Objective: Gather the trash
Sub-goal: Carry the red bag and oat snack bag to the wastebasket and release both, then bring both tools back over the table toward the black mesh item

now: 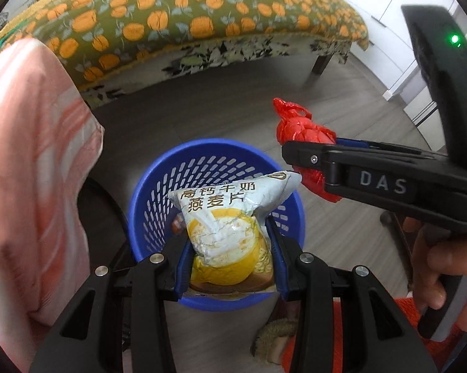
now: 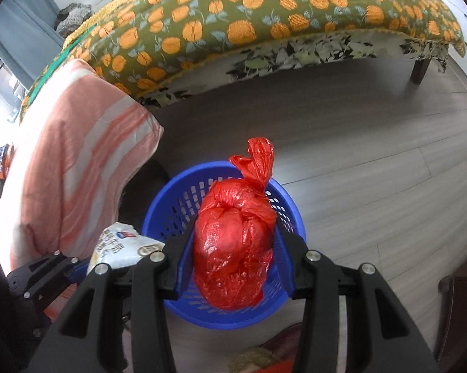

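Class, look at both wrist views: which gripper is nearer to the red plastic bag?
Right. The right gripper is shut on the red plastic bag above the blue basket. The left gripper, holding the oatmeal packet, sits beside it, apart from the bag.

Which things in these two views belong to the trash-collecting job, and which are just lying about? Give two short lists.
Part of the job:
- oat packet, held in the left gripper
- red plastic bag, held in the right gripper
- blue basket below both

Just lying about:
- orange-patterned bedspread
- pink striped cloth
- wooden floor
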Tool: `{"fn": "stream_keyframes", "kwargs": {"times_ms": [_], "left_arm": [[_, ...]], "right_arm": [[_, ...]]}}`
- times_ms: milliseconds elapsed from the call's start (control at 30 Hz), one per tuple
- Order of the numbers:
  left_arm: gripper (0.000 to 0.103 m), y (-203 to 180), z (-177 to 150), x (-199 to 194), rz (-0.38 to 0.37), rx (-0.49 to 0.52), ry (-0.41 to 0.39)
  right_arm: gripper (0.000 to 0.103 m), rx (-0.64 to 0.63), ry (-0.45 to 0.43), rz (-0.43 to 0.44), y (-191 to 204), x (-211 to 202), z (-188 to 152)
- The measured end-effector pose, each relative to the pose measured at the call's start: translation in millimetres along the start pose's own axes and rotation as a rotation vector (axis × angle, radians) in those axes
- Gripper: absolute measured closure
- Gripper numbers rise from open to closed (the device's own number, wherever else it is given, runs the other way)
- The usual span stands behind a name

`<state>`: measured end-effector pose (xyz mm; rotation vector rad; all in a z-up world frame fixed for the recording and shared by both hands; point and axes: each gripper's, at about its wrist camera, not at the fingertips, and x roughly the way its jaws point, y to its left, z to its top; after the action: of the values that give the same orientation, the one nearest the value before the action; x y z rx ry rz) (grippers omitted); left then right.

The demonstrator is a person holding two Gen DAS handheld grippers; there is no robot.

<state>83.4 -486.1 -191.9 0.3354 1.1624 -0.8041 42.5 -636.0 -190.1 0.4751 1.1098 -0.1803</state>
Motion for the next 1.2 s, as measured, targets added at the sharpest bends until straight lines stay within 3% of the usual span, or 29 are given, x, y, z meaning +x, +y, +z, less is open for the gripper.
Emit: {"fn": "stream_keyframes", "kwargs": {"times_ms": [400,467,567,700,800,867,933,1100,1200], "left_arm": [[0.059,14,2,48,0.007,-0.033,0.059],[0.052,14,2,54,0.0,-0.025,0.074],[0.029,13,2,53,0.015,-0.012,0.053],[0.026,17,2,42,0.006,-0.036,0.033],[0.026,19,-3,23,-0.005,-0.052,0.006],[0.026,19,-10,3,-0.02,-0.063,-0.02],[0.026,16,-21,-24,-0.048,-0.056,-0.059],[0.023,9,-53,-95,-0.089,0.015,-0.156],[0.021,17,-75,-134,-0.077,0.027,-0.214]], "right_arm": [[0.055,0.039,0.076,0.046,-9,40,10],[0.033,0.047,0.082,0.044,-10,43,11],[0.033,0.066,0.079,0.038,-11,44,12],[0.033,0.093,0.041,0.037,-14,34,17],[0.03,0.133,-0.024,0.016,-17,14,20],[0.022,0.15,-0.067,-0.012,-15,0,21],[0.022,0.146,-0.12,-0.031,-9,-17,20],[0.022,0.072,-0.259,-0.069,17,-54,15],[0.022,0.0,-0.329,-0.095,43,-67,5]]}}
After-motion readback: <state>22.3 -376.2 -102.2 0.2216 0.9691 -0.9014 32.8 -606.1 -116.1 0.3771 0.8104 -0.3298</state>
